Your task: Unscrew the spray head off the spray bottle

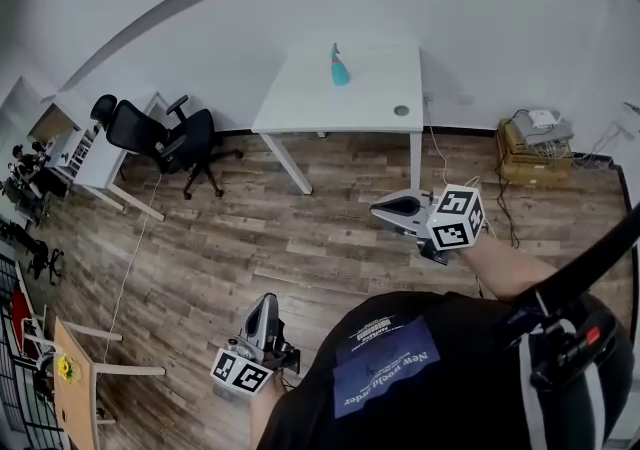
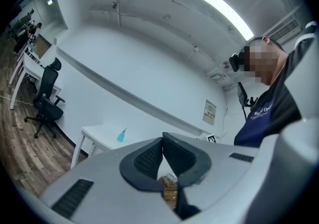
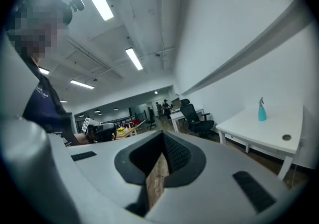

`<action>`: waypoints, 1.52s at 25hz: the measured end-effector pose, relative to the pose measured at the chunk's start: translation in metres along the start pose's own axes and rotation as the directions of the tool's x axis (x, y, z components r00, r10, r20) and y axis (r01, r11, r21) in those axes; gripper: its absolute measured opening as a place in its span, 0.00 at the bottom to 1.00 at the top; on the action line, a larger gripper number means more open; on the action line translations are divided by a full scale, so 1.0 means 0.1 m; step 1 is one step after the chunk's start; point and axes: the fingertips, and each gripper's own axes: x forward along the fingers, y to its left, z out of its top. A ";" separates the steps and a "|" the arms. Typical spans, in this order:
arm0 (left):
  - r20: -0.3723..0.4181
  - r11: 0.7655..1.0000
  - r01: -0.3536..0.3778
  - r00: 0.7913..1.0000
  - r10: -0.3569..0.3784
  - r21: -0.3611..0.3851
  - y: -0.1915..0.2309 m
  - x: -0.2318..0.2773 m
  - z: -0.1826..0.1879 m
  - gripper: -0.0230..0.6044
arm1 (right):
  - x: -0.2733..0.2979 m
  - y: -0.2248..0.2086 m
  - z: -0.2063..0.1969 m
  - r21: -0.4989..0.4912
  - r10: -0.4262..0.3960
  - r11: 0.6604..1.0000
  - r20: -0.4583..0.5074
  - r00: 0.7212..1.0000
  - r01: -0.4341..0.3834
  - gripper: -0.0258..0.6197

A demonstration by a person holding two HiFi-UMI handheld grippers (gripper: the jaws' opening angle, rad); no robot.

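No word or number reads cleanly anywhere. The person's dark shirt [image 1: 455,338] bears a blue patch [image 1: 385,366] with white lettering, upside down in the head view and too soft to make out (part of the same lettering shows in the left gripper view, cut off by the gripper's body). A small paper notice [image 2: 210,112] hangs on the white wall [image 2: 149,83], its print too small to tell. The right cube [image 1: 457,218], on the right gripper [image 1: 378,206], and the left cube [image 1: 240,370], on the left gripper [image 1: 267,300], carry black-and-white square markers: patterns only, no letters.
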 end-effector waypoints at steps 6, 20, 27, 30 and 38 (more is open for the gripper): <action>0.002 0.999 -0.003 1.000 0.004 -0.055 0.59 0.08 0.03 0.04 | 0.40 -0.32 0.02 0.013 -0.041 0.999 -0.025 0.999 0.041 0.03; 0.005 0.994 -0.086 0.996 0.087 -0.067 1.87 1.71 0.27 0.04 | 1.49 -2.29 0.63 0.035 0.062 0.998 -0.028 0.998 -0.061 0.03; 0.002 0.997 -0.060 0.998 0.060 -0.043 2.38 2.81 0.47 0.04 | 1.84 -3.23 1.04 -0.001 0.106 0.994 -0.020 0.994 -0.106 0.03; -0.049 0.999 -0.027 0.998 0.026 -0.033 2.54 3.16 0.42 0.04 | 1.74 -3.58 1.03 0.016 0.061 0.998 -0.018 0.998 -0.060 0.03; -0.120 0.986 0.154 0.980 -0.161 -0.072 3.13 4.12 0.39 0.04 | 1.55 -4.41 0.97 0.081 -0.156 0.984 -0.004 0.988 0.155 0.03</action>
